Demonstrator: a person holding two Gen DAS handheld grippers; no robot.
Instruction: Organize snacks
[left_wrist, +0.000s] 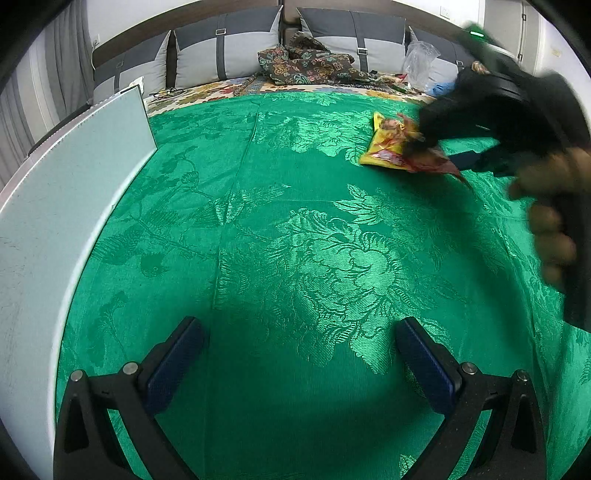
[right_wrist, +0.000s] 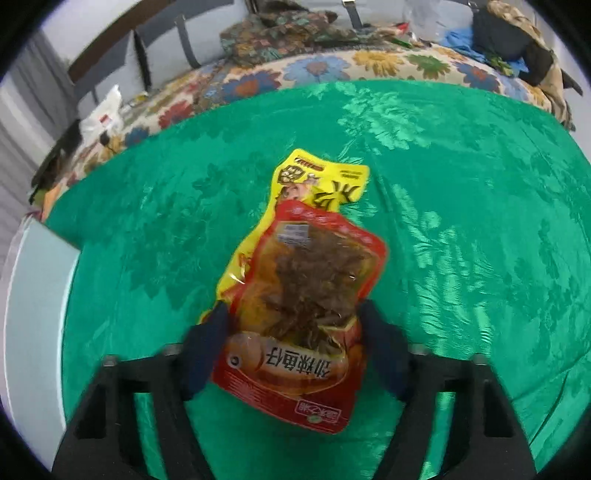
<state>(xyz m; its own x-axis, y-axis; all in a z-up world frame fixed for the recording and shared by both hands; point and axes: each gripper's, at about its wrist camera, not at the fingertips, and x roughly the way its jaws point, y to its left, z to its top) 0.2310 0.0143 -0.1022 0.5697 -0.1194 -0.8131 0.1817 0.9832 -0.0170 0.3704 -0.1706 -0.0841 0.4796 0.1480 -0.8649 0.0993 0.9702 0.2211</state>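
A red snack packet with a clear window of brown strips sits between the fingers of my right gripper, whose pads press on its two sides. Under its far end lies a yellow snack packet on the green cloth. In the left wrist view, blurred, the right gripper in a person's hand is over the red packet and the yellow packet at the far right. My left gripper stands open low over bare cloth, with nothing between its fingers.
A pale flat-sided box stands along the left edge of the cloth, also in the right wrist view. Behind the cloth a flowered bedspread carries a patterned garment, a plastic bag and grey cushions.
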